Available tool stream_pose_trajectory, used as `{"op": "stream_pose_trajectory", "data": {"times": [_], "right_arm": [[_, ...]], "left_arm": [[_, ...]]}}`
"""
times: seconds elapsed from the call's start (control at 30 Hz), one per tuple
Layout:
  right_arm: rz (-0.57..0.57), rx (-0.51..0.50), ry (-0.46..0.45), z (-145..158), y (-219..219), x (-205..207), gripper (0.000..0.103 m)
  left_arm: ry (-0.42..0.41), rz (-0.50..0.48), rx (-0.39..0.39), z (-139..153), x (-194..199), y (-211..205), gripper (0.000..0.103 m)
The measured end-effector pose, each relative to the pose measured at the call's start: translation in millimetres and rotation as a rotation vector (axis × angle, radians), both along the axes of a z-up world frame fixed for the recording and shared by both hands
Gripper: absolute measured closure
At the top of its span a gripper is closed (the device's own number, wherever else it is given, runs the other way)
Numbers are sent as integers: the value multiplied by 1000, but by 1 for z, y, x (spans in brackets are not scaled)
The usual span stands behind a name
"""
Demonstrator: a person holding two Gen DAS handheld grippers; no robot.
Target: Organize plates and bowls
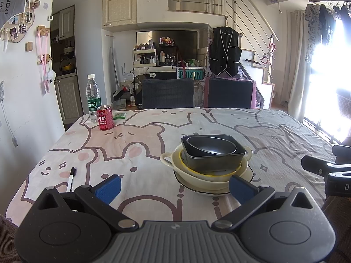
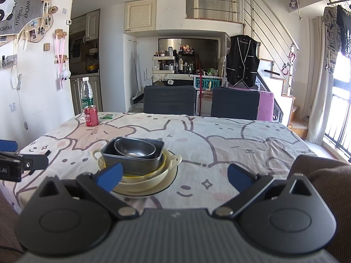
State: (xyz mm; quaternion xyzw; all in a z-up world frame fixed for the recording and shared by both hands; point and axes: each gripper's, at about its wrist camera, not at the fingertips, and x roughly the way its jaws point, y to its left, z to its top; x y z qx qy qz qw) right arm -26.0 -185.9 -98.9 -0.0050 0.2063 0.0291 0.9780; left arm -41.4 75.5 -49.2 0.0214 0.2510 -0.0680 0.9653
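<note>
Stack: dark oval bowl (image 1: pixel 211 147) nests in dark pan (image 1: pixel 214 156), cream bowls, plate (image 1: pixel 193 186) beneath, saving space | left gripper (image 1: pixel 174 187), right gripper (image 2: pixel 173 176) near stack, jaws spread, empty.

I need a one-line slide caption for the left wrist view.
Open left gripper faces a stack of dishes on a cartoon tablecloth.

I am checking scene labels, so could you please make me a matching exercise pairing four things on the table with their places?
Things:
1 oval metal bowl
2 red can
3 pen
4 water bottle

Places:
A behind the can
B near edge, left of the stack
C inside the dark rectangular pan
D far left, in front of the bottle

Pairs: 1-C, 2-D, 3-B, 4-A
</note>
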Motion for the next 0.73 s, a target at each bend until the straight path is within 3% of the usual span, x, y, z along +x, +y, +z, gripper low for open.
{"op": "stream_pose_trajectory", "data": {"times": [0.73], "right_arm": [[1, 0, -1, 0, 0, 0, 0]], "left_arm": [[-2, 2, 0, 1, -1, -1, 0]]}}
